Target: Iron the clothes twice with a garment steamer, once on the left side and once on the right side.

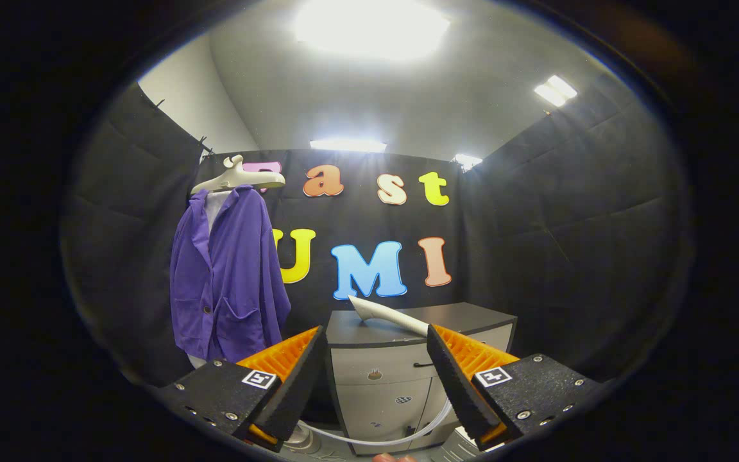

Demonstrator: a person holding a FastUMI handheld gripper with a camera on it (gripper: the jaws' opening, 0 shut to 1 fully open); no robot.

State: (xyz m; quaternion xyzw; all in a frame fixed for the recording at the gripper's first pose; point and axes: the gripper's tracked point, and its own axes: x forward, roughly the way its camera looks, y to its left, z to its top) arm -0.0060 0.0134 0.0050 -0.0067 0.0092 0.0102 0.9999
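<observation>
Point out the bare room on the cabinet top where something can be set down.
The cabinet top is bare to the right of the steamer head, out to its far corner. The left part is taken by the steamer head lying across it. The open gripper hangs short of the cabinet, holding nothing.

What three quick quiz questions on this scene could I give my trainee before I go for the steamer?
1. True or false: the gripper is shut on the steamer head.
2. Where does the purple jacket hang? A) on a hanger on the booth wall B) over the cabinet
3. What does the steamer head lie on?

Key: 1. False: the fingers stand open and hold nothing, with the head beyond them. 2. A. 3. The cabinet top.
</observation>
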